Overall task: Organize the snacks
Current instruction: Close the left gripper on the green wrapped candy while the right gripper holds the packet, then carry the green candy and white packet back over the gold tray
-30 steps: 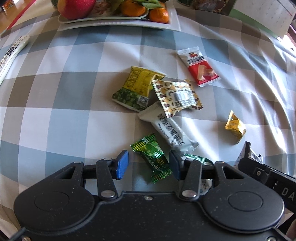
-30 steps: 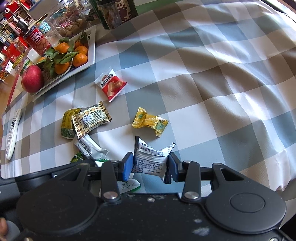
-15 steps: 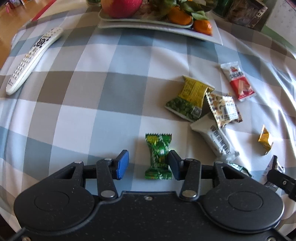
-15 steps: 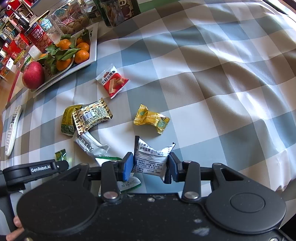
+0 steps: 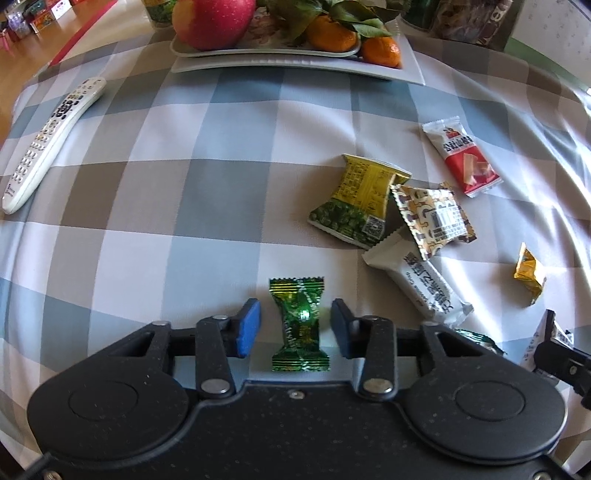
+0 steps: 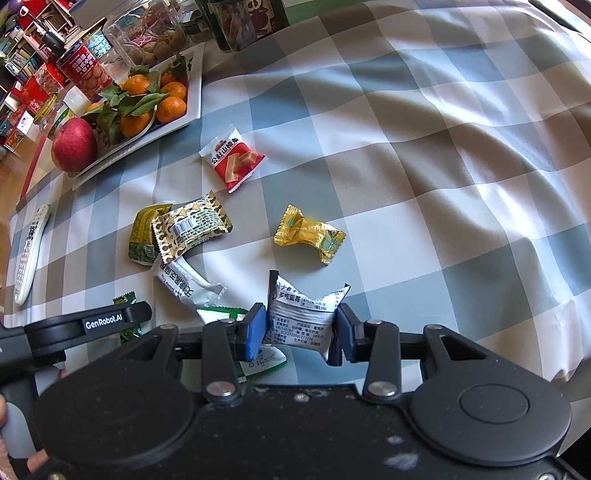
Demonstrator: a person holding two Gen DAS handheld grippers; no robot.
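- left gripper (image 5: 294,325) jaws apart, blue pads either side of green candy (image 5: 300,325); gaps on both sides, not touching it
- green candy flat on checkered tablecloth (image 5: 155,206), twisted ends pointing toward and away from the camera
- right gripper (image 6: 301,328) clamped on white snack packet (image 6: 304,317), both pads pressed into its sides, packet crumpled, standing upright
- landmark = yellow-green pea packet (image 5: 360,199): brown-patterned packet (image 5: 432,218) just beside it, on the right in the left wrist view, overlapping its edge
- white bar wrapper (image 5: 417,280) nearer the camera than pea packet, touching the brown-patterned packet's lower edge
- red-white snack packet (image 5: 461,158) beyond and right of pea packet, apart from it
- gold candy (image 5: 530,273) well right of pea packet, on its own
- green candy is nearer the camera and left of pea packet, apart from it
- white tray (image 5: 410,70) with apple (image 5: 214,18) and tangerines (image 5: 332,31) well beyond pea packet, at far table edge
- remote control (image 5: 48,140) well left of pea packet, near cloth edge
- right wrist view: green-white packet (image 6: 236,317) lies under the right gripper's left finger, partly hidden
- jars and tins (image 6: 147,37) behind tray, contents unclear
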